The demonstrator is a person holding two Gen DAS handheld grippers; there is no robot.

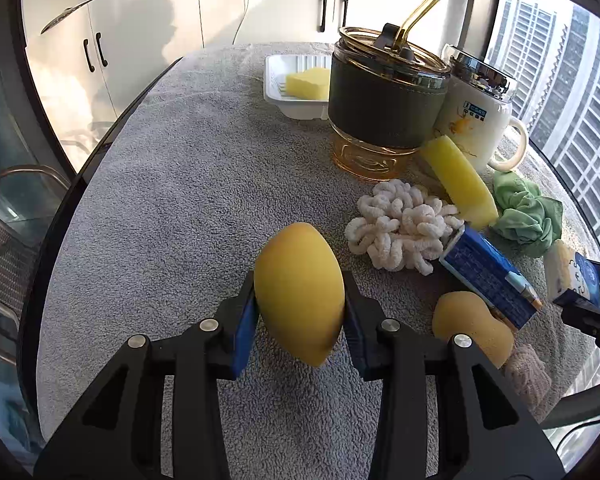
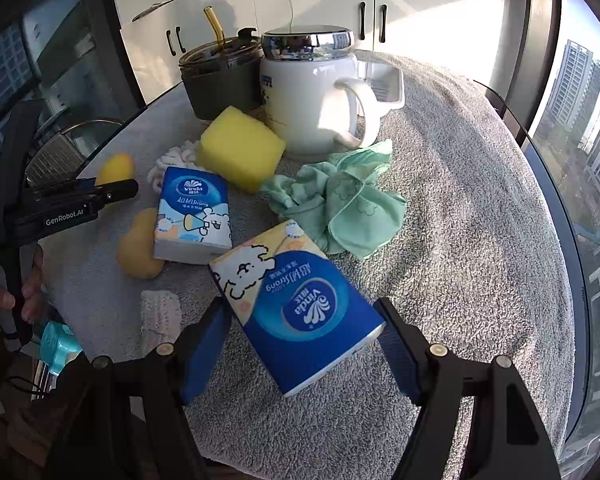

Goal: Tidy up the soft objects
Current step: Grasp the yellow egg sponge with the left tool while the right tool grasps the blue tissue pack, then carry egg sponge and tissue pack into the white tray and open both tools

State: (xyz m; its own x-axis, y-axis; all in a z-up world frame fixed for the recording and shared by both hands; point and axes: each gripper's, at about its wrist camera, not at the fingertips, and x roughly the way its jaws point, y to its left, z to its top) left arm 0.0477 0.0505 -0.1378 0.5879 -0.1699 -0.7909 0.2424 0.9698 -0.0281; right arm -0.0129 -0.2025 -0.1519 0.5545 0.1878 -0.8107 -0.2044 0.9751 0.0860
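Note:
My left gripper is shut on a yellow egg-shaped sponge and holds it above the grey towel. A white tray at the back holds a yellow sponge block. My right gripper is open, its fingers on either side of a blue tissue pack lying on the towel. A second tissue pack, a yellow sponge, a green cloth, a white chenille pad and a gourd-shaped sponge lie nearby.
A dark glass cup with a straw and a white lidded mug stand at the back. A small knitted pad lies near the table's front edge. The left gripper shows in the right wrist view. Windows lie to the right.

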